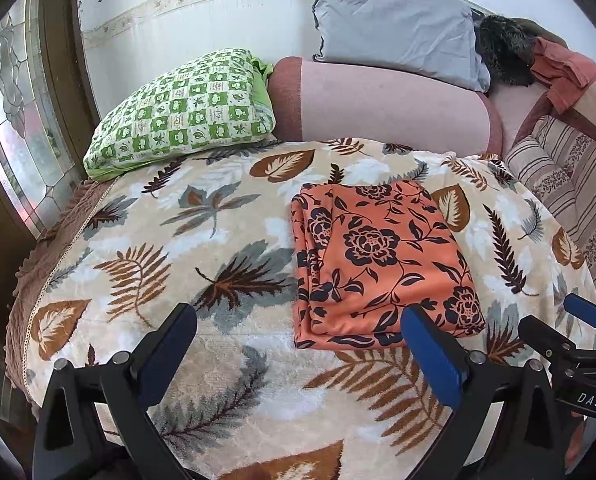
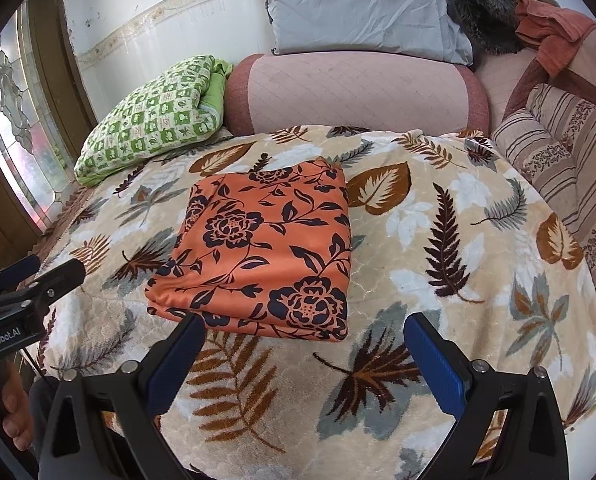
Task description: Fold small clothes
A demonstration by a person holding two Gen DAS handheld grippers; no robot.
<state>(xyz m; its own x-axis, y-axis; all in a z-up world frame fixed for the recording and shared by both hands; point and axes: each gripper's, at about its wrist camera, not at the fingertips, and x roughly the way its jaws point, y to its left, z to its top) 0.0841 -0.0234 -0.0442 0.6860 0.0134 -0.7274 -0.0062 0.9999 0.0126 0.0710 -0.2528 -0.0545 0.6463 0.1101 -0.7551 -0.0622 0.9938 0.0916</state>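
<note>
Both tools gape above leaf blanket [image 2: 438, 240]; folded orange cloth [image 2: 266, 248] lies unobstructed

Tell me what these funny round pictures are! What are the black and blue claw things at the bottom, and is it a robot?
It is not a robot. A person holds a grabbing tool in each hand, and each tool has a small camera that looks out along its two fingers. That lens bends the picture round.

One picture comes from the left gripper, the other from the right gripper. The black arms with blue pads are their fingers. Each camera also catches the other tool at its edge.

Both tools are open and hold nothing. They hover over a bed with a leaf-patterned blanket. On it lies an orange cloth with dark flowers, already folded into a neat rectangle. Behind it sit a green checked pillow, a pink bolster and a grey pillow.
</note>
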